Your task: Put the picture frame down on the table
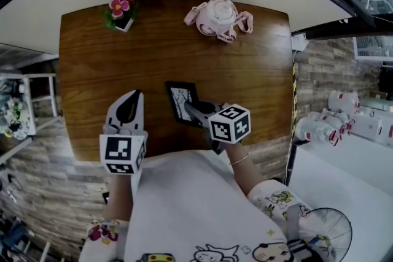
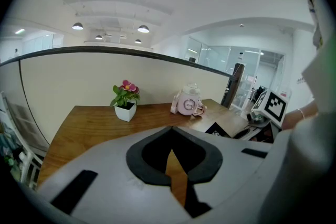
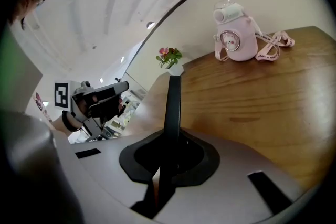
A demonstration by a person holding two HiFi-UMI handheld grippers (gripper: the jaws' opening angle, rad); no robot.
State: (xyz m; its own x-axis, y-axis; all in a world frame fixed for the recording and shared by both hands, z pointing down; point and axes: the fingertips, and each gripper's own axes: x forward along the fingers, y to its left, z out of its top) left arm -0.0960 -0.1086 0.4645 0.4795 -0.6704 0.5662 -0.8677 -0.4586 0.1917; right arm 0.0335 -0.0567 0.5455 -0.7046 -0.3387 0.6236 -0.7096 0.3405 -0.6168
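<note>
A black picture frame (image 1: 182, 101) with a white print is held over the front middle of the wooden table (image 1: 245, 70). My right gripper (image 1: 195, 110) is shut on its near edge. In the right gripper view the frame (image 3: 172, 107) stands edge-on between the jaws of the right gripper (image 3: 168, 149). Whether its far edge touches the wood I cannot tell. My left gripper (image 1: 129, 104) hovers to the frame's left near the front edge, with its jaws together and nothing between them. The left gripper view shows the frame (image 2: 218, 129) past the left gripper (image 2: 176, 165).
A small potted pink flower (image 1: 121, 11) stands at the table's back left. A pink bottle with a strap (image 1: 218, 16) sits at the back middle. A curved partition wall runs behind the table. Shelving with white and red items (image 1: 334, 119) is at the right.
</note>
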